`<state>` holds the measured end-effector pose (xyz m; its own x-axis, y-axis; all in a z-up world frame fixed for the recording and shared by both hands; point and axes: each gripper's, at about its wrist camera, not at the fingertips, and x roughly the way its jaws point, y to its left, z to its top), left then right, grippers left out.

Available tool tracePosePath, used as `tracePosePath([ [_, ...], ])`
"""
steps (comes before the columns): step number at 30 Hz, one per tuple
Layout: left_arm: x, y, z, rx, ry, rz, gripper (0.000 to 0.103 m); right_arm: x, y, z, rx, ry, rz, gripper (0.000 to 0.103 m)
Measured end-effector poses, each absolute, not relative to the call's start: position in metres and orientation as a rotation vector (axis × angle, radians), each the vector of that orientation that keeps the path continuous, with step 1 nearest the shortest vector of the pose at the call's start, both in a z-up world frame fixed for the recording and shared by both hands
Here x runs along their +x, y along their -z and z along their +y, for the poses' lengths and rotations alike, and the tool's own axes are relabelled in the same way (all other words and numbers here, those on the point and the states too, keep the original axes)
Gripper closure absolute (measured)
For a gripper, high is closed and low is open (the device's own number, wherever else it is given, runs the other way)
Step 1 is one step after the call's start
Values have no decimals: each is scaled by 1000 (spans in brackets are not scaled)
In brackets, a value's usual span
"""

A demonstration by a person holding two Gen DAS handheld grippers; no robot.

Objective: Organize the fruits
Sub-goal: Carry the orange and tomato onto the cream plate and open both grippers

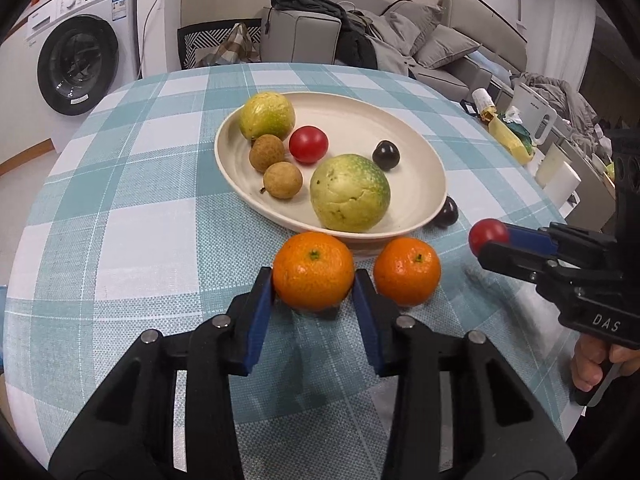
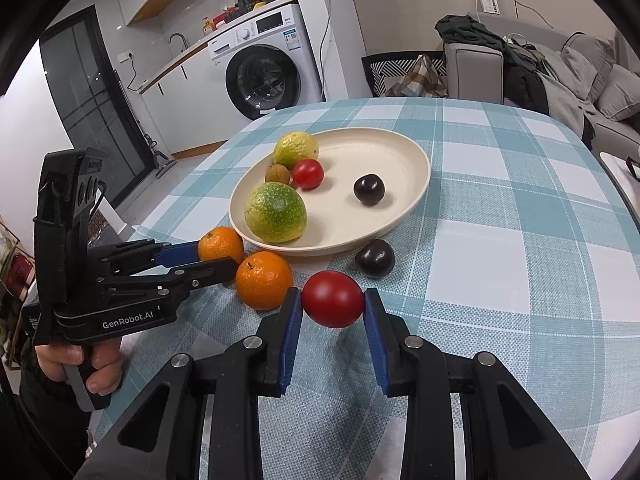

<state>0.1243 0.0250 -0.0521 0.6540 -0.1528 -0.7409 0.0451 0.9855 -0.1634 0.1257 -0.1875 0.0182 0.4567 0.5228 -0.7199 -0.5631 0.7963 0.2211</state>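
Observation:
The blue pads of my left gripper (image 1: 313, 282) press on both sides of an orange (image 1: 313, 268) that rests on the checked tablecloth just in front of the cream plate (image 1: 400, 120). A second orange (image 1: 407, 271) sits right beside it. My right gripper (image 2: 332, 301) is shut on a red tomato (image 2: 332, 299) near the table's front. The plate (image 2: 380, 152) holds two green-yellow round fruits, two brown longans, a red tomato (image 1: 308, 144) and a dark plum (image 2: 369, 189). Another dark plum (image 2: 375, 258) lies on the cloth by the plate's rim.
The round table's edge curves close on the left and right. A washing machine (image 2: 262, 80) stands beyond the far left. A chair and a grey sofa (image 1: 440, 40) piled with clothes are behind. Bottles and bags (image 1: 504, 128) crowd a side surface at right.

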Motion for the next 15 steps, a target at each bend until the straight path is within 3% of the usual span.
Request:
tracePosePath([
  [15,109,40,34,-192,149,762,66,122,-24,-191,-29,-676,820,71],
])
